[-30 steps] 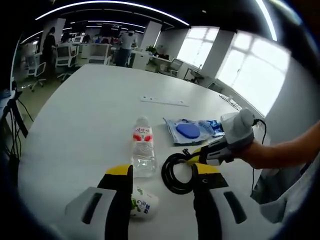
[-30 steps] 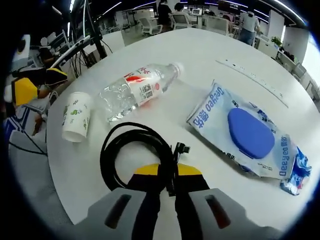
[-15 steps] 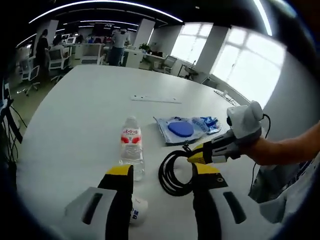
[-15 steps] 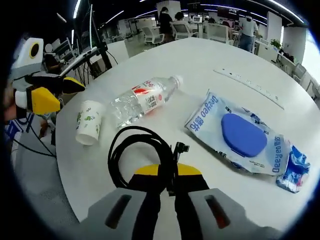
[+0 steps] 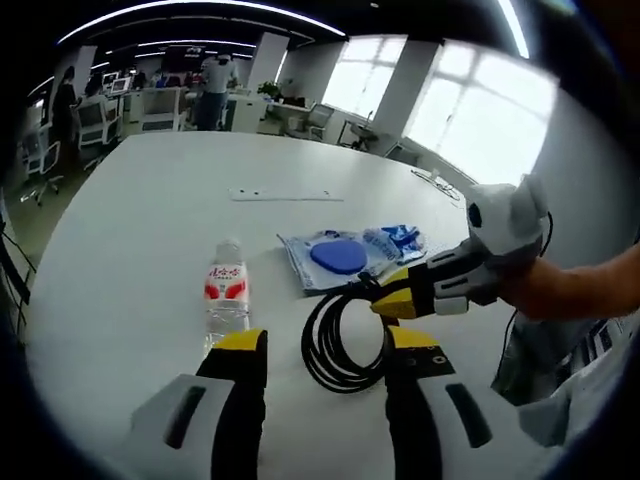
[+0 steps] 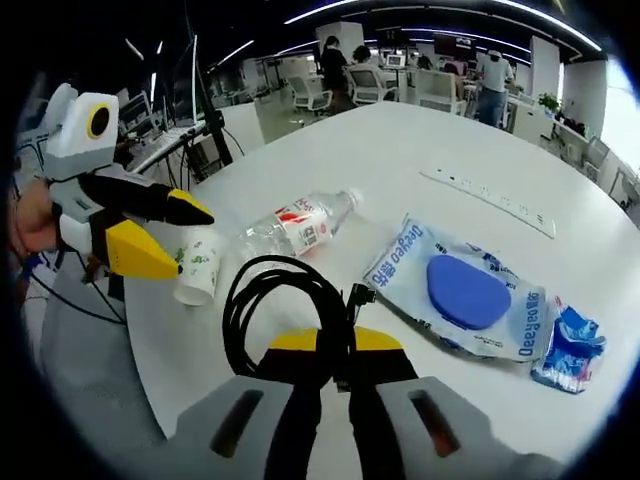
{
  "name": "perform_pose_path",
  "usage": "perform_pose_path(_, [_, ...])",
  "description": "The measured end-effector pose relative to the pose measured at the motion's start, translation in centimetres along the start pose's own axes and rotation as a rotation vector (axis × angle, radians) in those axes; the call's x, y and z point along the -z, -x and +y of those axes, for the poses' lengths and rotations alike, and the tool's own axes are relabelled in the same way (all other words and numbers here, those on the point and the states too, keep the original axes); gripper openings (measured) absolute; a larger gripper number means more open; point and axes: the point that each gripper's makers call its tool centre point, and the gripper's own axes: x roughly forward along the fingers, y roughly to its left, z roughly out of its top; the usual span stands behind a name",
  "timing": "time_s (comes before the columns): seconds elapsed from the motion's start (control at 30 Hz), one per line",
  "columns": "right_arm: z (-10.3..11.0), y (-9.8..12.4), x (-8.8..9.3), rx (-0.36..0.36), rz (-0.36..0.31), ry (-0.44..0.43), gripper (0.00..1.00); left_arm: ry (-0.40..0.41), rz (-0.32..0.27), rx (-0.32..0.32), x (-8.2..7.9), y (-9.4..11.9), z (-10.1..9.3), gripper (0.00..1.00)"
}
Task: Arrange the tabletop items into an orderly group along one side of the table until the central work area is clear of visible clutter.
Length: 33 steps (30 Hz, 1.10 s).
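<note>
- The right gripper (image 6: 335, 365) had its jaws pressed together on the coiled black cable (image 6: 285, 310), pinching the strands at the near edge of the loop; in the left gripper view the same gripper (image 5: 392, 300) reached in from the right and met the coil (image 5: 340, 340) on its right-hand side.
- The left gripper (image 5: 325, 355) stood spread and carried nothing, its jaws well apart above the table (image 5: 140, 230).
- Seen from the right gripper, the paper cup (image 6: 198, 268) lay on its side just beside the left gripper (image 6: 165, 235), its open end turned toward the table edge.
- The water bottle (image 6: 290, 225) lay flat between the cup and the blue wipes pack (image 6: 465, 300), its long axis running from the cup up toward its cap, away from the table edge.
- From the left gripper's side the bottle (image 5: 227, 295) sat just ahead of the left jaw, pointing away from it.
- A small blue packet (image 6: 568, 345) lay touching the far end of the wipes pack.
- I judged the left gripper nearer to cup and bottle, so those would fall to it, while the right dealt with the cable.
</note>
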Motion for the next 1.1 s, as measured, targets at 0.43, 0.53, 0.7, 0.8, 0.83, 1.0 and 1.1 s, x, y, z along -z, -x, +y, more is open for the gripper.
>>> perform_pose_path(0.43, [-3.2, 3.8, -0.3, 0.063, -0.06, -0.065, 0.06, -0.021, 0.0, 0.028, -0.8, -0.5, -2.0, 0.47])
perform_pose_path(0.53, [-3.8, 4.8, -0.2, 0.077, -0.075, -0.079, 0.06, -0.028, 0.008, 0.036, -0.8, -0.7, -2.5, 0.48])
perform_pose_path(0.7, [-4.7, 6.4, 0.0, 0.102, -0.1, -0.105, 0.06, -0.048, 0.017, 0.061, -1.3, -1.4, -3.8, 0.47])
perform_pose_path(0.8, [-5.3, 7.2, 0.3, 0.118, -0.111, -0.12, 0.06, -0.063, 0.014, 0.081, -1.9, -1.9, -4.8, 0.47])
perform_pose_path(0.83, [-5.6, 7.6, 0.4, 0.125, -0.116, -0.127, 0.06, -0.067, 0.015, 0.085, -1.9, -2.0, -5.0, 0.47])
perform_pose_path(1.0, [-7.0, 9.2, 1.0, 0.158, -0.133, -0.152, 0.06, -0.097, 0.011, 0.109, -2.8, -2.4, -6.4, 0.48])
perform_pose_path(1.1, [-8.0, 10.1, 1.5, 0.18, -0.141, -0.168, 0.06, -0.117, 0.011, 0.119, -3.3, -2.5, -7.2, 0.48])
